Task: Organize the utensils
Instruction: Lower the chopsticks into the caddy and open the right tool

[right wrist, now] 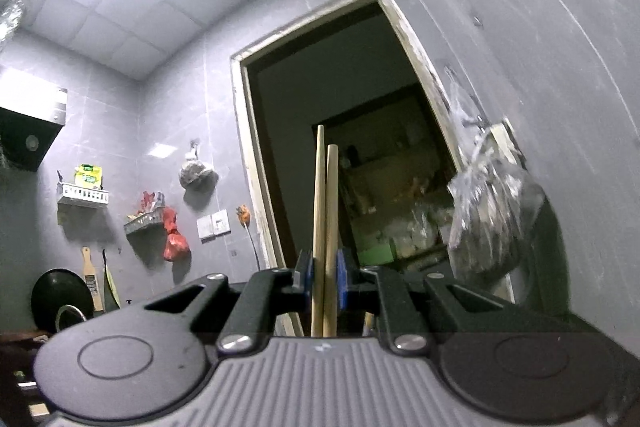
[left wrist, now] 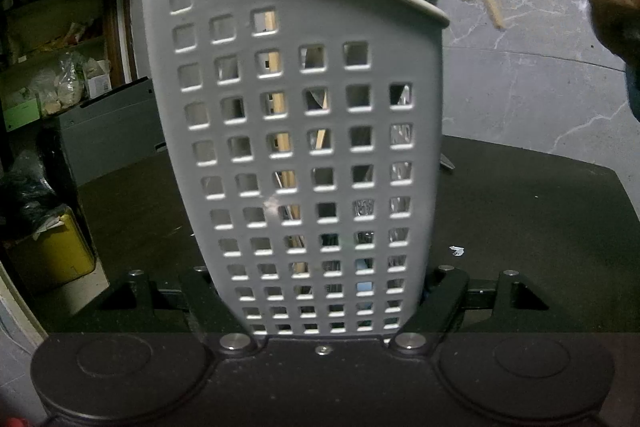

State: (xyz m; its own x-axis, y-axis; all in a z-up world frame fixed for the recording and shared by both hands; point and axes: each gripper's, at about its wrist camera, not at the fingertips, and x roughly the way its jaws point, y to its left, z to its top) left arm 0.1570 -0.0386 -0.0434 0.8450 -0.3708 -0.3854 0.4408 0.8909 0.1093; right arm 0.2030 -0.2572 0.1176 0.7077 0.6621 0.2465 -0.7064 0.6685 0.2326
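Left wrist view: left tongs [left wrist: 324, 301] clamp the caddy [left wrist: 296, 131]; right tongs [right wrist: 324, 279] grip upright chopsticks [right wrist: 325, 211] above its rim.

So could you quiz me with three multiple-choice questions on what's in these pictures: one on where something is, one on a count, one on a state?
1. Where are the wooden chopsticks?
A. flat on the table
B. between the right gripper's fingers
C. on a wall shelf

2. How many sticks does it hold?
A. one
B. two
C. four

3. What is the left gripper doing?
A. clamped on the grey utensil holder
B. open, empty
C. holding a spoon

Answers: 1 B, the blue pads flank them; 2 B, two tips show side by side; 3 A, its fingers press the holder's base on both sides.
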